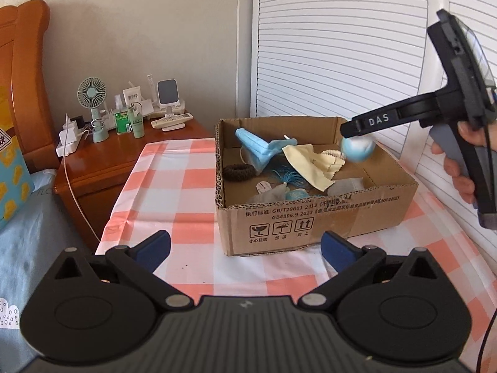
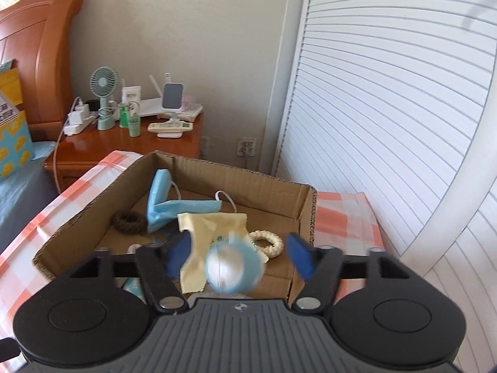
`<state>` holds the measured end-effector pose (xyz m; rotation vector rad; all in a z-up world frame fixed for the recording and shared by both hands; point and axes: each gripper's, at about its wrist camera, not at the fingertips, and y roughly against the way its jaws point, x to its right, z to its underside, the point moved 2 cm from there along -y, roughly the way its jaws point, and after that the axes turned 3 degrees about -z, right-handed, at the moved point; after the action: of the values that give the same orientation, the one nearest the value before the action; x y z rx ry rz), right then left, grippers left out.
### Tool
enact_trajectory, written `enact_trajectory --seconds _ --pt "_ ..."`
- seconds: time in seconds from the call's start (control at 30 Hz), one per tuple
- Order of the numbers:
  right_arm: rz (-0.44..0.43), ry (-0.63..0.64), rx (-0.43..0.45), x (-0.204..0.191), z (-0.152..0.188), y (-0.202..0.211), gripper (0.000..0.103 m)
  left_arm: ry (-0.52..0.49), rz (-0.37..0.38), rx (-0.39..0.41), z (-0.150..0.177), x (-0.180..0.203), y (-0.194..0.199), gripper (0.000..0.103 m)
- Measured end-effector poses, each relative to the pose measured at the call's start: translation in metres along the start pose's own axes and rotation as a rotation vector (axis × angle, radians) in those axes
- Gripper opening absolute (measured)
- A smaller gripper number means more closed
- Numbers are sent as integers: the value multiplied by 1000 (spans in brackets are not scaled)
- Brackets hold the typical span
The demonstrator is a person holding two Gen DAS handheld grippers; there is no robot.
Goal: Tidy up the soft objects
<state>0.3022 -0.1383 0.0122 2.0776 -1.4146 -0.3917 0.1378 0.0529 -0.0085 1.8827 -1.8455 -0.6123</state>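
Right gripper [image 2: 239,256] fingers spread; a motion-blurred blue-white ball [image 2: 233,272], details unreadable, sits between them above the box [image 1: 310,217]. Left gripper [image 1: 245,248] fingers released, empty.

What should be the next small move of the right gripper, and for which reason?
Probably lift the right gripper away from the cardboard box. Its jaws stand wide open, and the blue-white ball looks blurred between them, apparently released above the box. Nothing else seems held. The left gripper, also open, hovers over the checked cloth.
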Motion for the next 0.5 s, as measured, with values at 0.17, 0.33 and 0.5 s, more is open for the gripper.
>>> enact_trajectory --seconds 0.17,0.33,0.5 --pt "-5 -43 -14 -2 8 13 103 -2 -22 30 -7 -1 9 102" --pt "27 -90 -96 -10 22 38 103 27 -33 4 -15 -4 13 102" --pt "97 -116 -143 -20 42 72 103 60 -77 -32 -25 -5 20 102"
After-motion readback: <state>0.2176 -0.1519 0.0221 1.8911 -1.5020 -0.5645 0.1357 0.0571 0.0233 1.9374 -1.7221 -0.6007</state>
